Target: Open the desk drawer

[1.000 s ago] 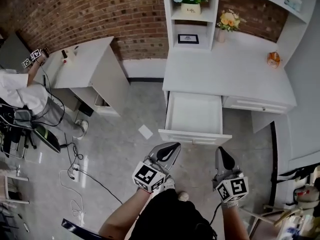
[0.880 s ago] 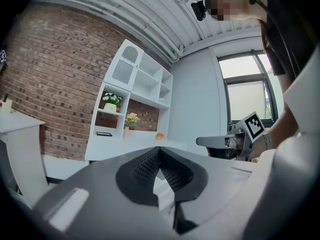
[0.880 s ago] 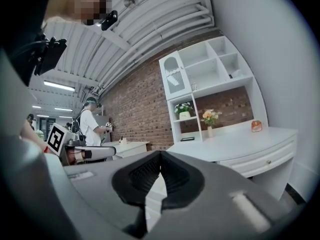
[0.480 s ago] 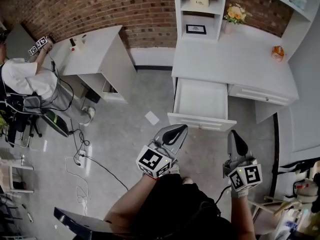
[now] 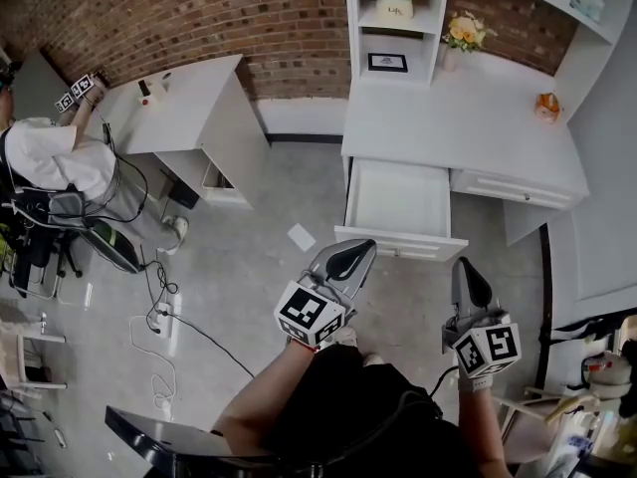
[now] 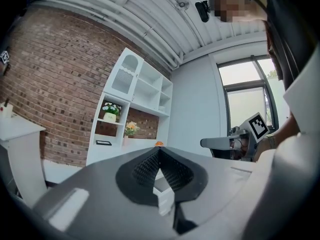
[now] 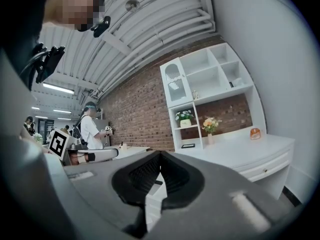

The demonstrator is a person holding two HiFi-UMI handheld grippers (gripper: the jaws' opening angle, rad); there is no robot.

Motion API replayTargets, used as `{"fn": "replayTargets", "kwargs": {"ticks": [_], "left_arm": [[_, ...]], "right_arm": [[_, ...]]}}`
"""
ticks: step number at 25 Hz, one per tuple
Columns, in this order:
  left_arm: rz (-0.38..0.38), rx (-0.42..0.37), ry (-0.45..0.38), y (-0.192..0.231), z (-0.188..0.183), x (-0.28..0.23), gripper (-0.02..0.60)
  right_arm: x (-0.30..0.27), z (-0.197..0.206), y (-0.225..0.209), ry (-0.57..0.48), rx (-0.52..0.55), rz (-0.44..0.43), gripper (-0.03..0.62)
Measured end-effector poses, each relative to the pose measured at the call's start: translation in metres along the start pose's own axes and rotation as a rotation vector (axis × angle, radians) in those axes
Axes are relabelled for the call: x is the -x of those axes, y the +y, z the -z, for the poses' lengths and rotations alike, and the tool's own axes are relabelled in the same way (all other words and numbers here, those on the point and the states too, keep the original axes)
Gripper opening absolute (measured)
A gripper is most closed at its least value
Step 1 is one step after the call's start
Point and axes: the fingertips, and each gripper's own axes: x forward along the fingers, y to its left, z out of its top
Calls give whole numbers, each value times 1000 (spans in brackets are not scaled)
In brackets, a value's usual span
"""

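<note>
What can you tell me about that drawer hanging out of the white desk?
The drawer is white like the desk, a shallow box with a flat front panel. It is pulled well out, level, and its inside looks bare. The neighbouring drawer to its right is shut.

Left gripper [image 6: 159,152] jaws pressed together, white shelf unit [image 6: 131,109] against brick wall [image 6: 55,84] beyond — right gripper [image 6: 206,143] alongside
</note>
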Motion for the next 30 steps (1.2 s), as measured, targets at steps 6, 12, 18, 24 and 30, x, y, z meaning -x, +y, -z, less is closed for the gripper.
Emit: {"fn": "replayTargets", "kwargs": {"ticks": [6,12,18,24,30], "left_arm": [[1,5,18,-5,9,5,-2],[-30,24,23,1,10,7,-2],[-42,26,15,-1,8,4,-2],[-62,42,4,7,4,4,-2],[-70,59,21,10,14,0,-2]], "right_arm": [[2,5,4,16,-20,5,0],[1,12,2,29,-11,-5,0],[3,14,-2,41,-3,1,0],[0,12,-10,23,0,4,0],[-2,18,-14,45,-5,0,0]]}}
